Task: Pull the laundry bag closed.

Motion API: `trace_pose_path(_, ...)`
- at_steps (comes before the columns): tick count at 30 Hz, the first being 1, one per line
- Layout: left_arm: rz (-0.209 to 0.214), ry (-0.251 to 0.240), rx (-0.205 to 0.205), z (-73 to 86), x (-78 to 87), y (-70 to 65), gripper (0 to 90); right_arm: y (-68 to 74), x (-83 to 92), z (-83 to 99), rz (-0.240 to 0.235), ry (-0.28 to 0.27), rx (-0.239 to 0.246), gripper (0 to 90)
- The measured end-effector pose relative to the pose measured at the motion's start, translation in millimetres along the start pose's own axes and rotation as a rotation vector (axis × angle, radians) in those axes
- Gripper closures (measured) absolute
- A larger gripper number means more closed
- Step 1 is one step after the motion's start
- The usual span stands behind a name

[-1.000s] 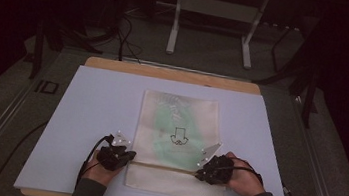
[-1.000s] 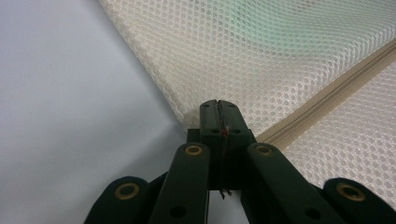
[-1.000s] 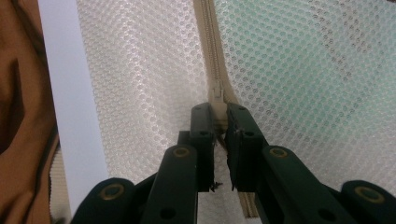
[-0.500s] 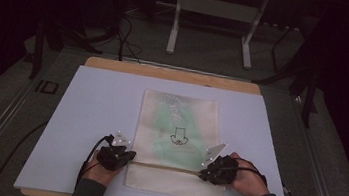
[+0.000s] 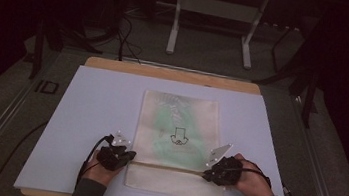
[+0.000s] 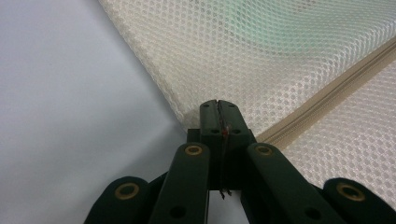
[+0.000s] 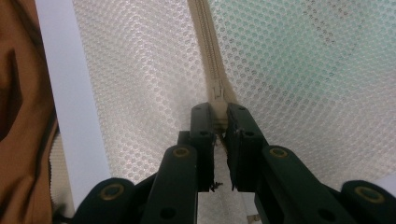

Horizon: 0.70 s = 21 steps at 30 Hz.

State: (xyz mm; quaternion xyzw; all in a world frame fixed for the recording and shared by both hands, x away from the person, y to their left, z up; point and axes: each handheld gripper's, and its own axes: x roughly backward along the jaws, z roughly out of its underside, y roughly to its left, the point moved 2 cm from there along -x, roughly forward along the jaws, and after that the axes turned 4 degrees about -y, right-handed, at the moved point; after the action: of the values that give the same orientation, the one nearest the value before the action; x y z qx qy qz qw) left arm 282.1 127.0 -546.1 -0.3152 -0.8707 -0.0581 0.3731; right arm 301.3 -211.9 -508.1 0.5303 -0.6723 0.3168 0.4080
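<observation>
**Two claws gripping a mesh zipper bag at its near end**

High view: a cream mesh bag (image 5: 178, 128) lies flat on a pale sheet (image 5: 89, 118) that covers the wooden counter (image 5: 170, 72). The bag sits at the middle of the sheet, its long side running from near to far, with a green item faintly visible through the mesh and a small black printed mark at its middle. A zipper (image 5: 166, 167) crosses the bag from left to right close to its near end.

The left claw (image 5: 127, 155), held in the person's left hand (image 5: 98, 171), meets the left end of the zipper line at the bag's left edge. In the left gripper view its jaws stand together, clamped on the edge of the mesh just beside the zipper (image 6: 322, 105).

The right claw (image 5: 206, 172), held in the right hand (image 5: 250, 180), meets the right end of the zipper line. In the right gripper view its jaws stand nearly together, pinched on the zipper's slider (image 7: 215, 95) and tape, with the zipper (image 7: 205, 42) running away from the tips.

Beyond the counter's far edge stands a white metal frame (image 5: 212, 17) on the dark floor.
</observation>
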Motion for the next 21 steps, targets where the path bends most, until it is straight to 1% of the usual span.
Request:
trace_pose_path(7,-0.002,0.002,-0.003,-0.1,0.1,-0.2,89.6,-1.1,0.9,1.2,-0.011,-0.009,-0.005,82.3)
trace_pose_path(19,-0.002,0.001,0.000,-0.1,0.0,-0.2,89.6,-0.7,2.4,1.6,-0.006,-0.014,0.002,82.3)
trace_pose_path(21,-0.002,0.002,-0.001,-0.1,0.1,-0.2,89.6,-0.6,2.8,2.2,0.004,-0.003,0.002,82.4)
